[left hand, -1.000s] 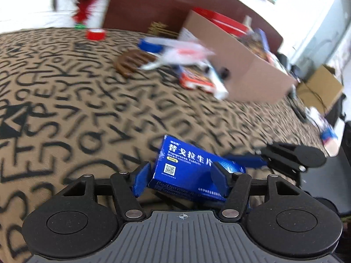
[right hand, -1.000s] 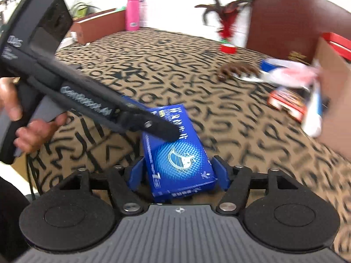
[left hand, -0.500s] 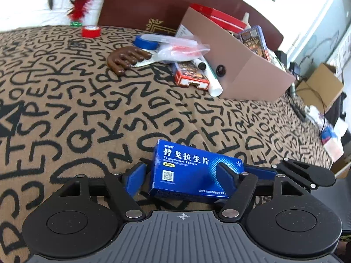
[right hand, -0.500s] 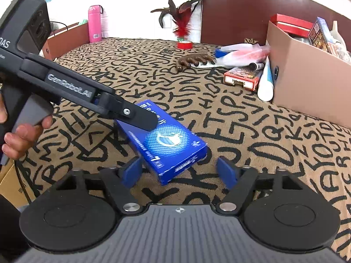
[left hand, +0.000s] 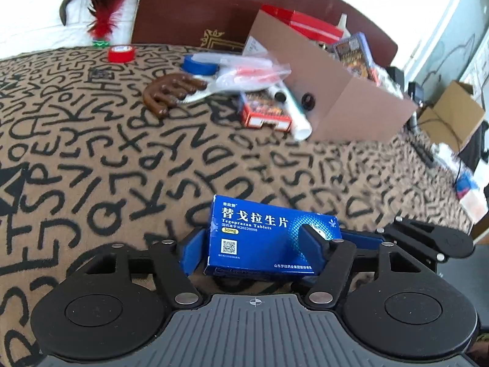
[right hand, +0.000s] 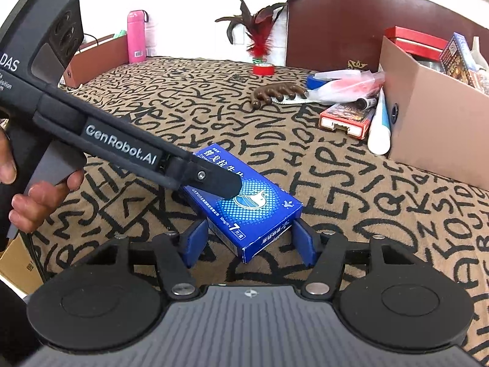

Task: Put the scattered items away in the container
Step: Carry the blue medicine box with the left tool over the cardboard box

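Note:
A blue medicine box (left hand: 269, 235) lies on the letter-patterned cloth, also in the right wrist view (right hand: 244, 202). My left gripper (left hand: 253, 244) has its fingers on either side of the box, close against it. My right gripper (right hand: 249, 240) is open around the box's near end, fingers apart from it. The left gripper's body (right hand: 122, 150) reaches over the box in the right wrist view. The cardboard box container (left hand: 330, 98) stands at the far right, also in the right wrist view (right hand: 434, 116), with several items inside.
Beside the container lie a red card box (left hand: 262, 113), a white tube (left hand: 296, 116), a plastic bag (left hand: 253, 73), a brown comb (left hand: 171, 91), blue tape (left hand: 198, 64) and red tape (left hand: 120, 53). A feather shuttlecock (left hand: 101, 24) and dark headboard (left hand: 189, 6) stand behind.
The right gripper opened wide half a second ago and has since narrowed around the box's end. The left gripper stays at the box, which now lies flatter.

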`<action>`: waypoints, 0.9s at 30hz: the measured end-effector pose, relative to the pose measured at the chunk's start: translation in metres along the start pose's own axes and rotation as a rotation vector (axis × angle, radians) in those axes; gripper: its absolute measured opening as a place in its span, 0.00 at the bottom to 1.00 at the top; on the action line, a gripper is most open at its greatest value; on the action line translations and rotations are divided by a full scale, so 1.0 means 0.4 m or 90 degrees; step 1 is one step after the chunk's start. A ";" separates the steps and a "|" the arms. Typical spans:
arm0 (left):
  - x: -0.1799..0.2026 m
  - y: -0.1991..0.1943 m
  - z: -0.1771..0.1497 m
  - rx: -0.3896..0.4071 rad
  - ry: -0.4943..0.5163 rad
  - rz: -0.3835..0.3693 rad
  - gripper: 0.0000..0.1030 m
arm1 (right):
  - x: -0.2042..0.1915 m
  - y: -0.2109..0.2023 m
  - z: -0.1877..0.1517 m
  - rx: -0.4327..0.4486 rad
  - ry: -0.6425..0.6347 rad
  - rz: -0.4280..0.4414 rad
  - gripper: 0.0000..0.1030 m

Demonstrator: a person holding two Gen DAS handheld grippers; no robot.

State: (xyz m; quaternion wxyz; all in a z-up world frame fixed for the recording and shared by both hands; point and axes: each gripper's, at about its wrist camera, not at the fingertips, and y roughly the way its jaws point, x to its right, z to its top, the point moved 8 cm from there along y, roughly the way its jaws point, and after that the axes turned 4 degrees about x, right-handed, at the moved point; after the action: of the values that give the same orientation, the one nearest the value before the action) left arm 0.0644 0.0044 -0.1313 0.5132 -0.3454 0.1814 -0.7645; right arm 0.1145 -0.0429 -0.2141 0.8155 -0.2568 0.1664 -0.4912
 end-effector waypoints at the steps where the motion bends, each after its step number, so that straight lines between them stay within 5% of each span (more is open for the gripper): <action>1: 0.010 -0.002 0.012 0.006 0.000 -0.005 0.72 | 0.006 -0.007 0.006 0.006 0.000 -0.004 0.64; 16: 0.259 0.022 0.312 0.131 0.099 -0.061 0.74 | 0.213 -0.129 0.203 0.140 -0.007 -0.111 0.64; 27: 0.418 0.120 0.518 0.173 0.145 -0.081 0.74 | 0.400 -0.147 0.330 0.207 0.000 -0.169 0.64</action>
State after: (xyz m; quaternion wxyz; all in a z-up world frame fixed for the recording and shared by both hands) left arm 0.2048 -0.1512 0.0398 0.4821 -0.1952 0.1110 -0.8468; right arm 0.2156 -0.1739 -0.0759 0.7742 -0.1412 0.0496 -0.6149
